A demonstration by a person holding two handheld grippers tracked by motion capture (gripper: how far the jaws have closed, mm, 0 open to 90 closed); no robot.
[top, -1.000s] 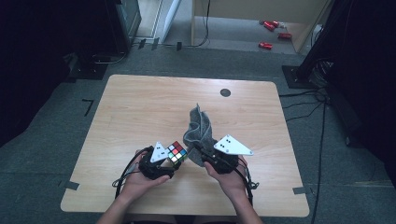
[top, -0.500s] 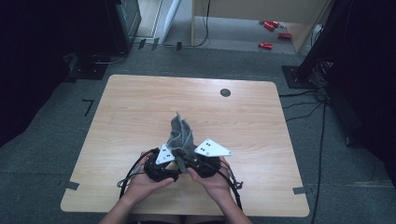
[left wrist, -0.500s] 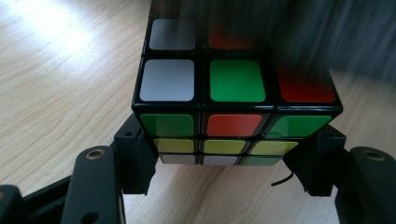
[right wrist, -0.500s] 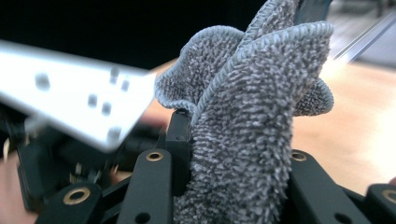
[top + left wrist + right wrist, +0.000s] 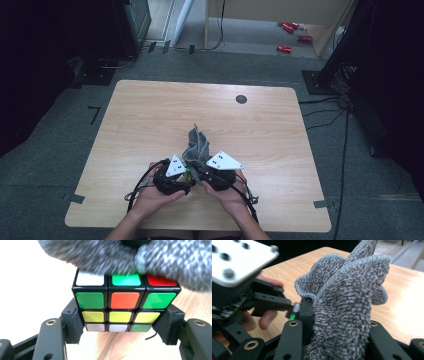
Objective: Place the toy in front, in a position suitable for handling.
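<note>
One cube (image 5: 125,303) clamped in left claw (image 5: 122,327); one grey cloth (image 5: 344,312) gripped by right claw (image 5: 332,340), over bench (image 5: 150,115).

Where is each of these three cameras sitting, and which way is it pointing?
High view: above the person's side, looking down on the table; forearms, left gripper, right gripper.
Left gripper view: rides that gripper, looking along its jaws clamped on the cube.
Right gripper view: rides that gripper, jaws gripping the cloth; a finger shows.
Shared: the cloth appears in both gripper views.
</note>
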